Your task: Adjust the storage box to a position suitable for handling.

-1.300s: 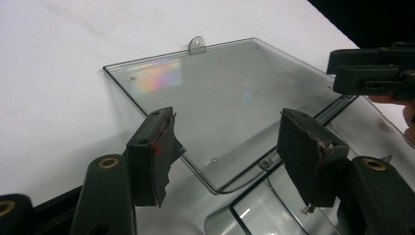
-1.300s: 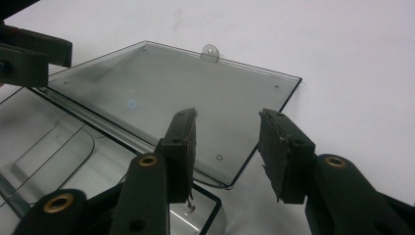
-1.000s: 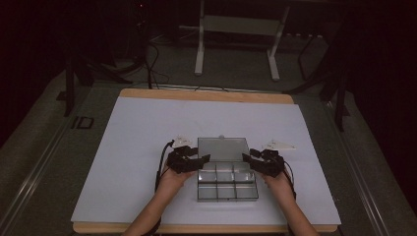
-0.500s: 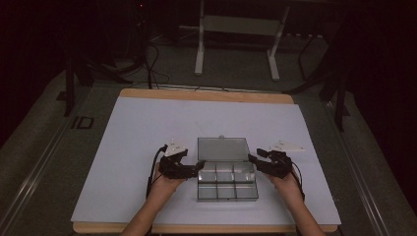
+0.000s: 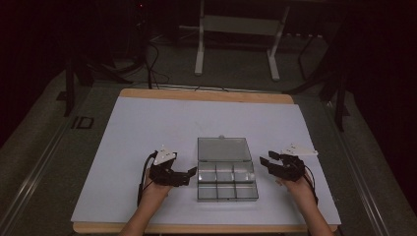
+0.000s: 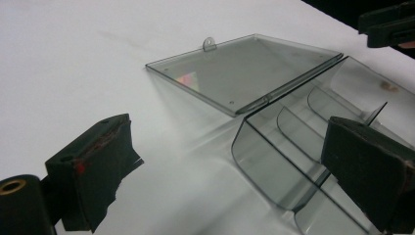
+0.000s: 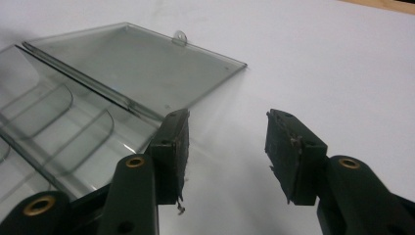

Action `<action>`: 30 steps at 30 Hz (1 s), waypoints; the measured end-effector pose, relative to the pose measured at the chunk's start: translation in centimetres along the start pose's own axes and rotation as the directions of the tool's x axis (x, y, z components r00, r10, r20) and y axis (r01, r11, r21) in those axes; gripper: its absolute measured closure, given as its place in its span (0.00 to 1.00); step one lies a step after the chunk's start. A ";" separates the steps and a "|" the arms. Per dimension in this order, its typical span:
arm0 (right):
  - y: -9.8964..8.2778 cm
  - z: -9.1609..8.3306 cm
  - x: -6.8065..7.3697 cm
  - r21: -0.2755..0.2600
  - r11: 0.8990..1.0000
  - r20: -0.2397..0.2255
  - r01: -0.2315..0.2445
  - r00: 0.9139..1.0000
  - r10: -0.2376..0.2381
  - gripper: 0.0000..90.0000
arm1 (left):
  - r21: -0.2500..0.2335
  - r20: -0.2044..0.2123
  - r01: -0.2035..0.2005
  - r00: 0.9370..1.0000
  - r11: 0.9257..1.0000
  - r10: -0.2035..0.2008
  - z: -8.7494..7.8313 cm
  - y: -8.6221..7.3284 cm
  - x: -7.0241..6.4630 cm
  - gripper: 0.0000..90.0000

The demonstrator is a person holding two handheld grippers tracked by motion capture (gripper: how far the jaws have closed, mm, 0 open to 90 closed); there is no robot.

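Observation:
A clear plastic compartment box (image 5: 227,180) lies open near the table's front middle. Its lid (image 5: 223,148) is folded flat toward the back, and its several compartments look empty. My left gripper (image 5: 189,175) sits just left of the box, open, with its jaws pointing at the box's side. In the left gripper view my left gripper (image 6: 230,171) is spread wide, and the box's near corner (image 6: 274,147) is between the jaws without touching them. My right gripper (image 5: 265,166) hovers a short way right of the box, open and empty. In the right gripper view my right gripper (image 7: 227,147) stands beside the lid (image 7: 132,63).
The box rests on a white sheet (image 5: 147,128) over a wooden table (image 5: 206,94). A white metal stand (image 5: 236,29) and cables stand on the dark floor behind. White surface stretches to the left, right and back of the box.
Both grippers have drawn away sideways from the box's hinge corners, the left going left and the right going right. The box and its open lid have stayed put.

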State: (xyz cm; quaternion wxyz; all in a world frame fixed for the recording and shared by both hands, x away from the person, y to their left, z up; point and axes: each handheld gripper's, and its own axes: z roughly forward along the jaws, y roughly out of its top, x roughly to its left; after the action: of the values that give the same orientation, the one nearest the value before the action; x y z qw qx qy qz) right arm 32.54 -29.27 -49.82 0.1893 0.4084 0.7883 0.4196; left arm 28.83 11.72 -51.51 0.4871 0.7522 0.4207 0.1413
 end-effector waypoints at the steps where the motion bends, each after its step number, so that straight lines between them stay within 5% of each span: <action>1: -0.1 -0.2 -0.1 0.006 1.000 0.003 0.004 1.000 -0.004 0.58 | 0.002 0.003 -0.001 1.000 1.000 0.001 -0.1 -0.1 0.1 0.07; 17: -3.5 -3.3 -1.3 0.064 0.998 0.017 0.011 1.000 -0.012 0.61 | 0.016 0.020 -0.024 1.000 1.000 0.023 -1.1 -1.7 0.2 0.07; 30: -6.2 -3.2 -1.0 0.133 0.991 0.019 0.022 1.000 -0.025 0.65 | 0.011 0.008 -0.004 1.000 1.000 0.004 -1.6 -2.2 0.4 0.07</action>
State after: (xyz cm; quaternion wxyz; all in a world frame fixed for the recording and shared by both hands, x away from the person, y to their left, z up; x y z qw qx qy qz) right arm 28.03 -33.65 -53.09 0.1746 0.4152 0.8172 0.3597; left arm 26.96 13.39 -52.63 0.4842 0.7564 0.4179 0.1369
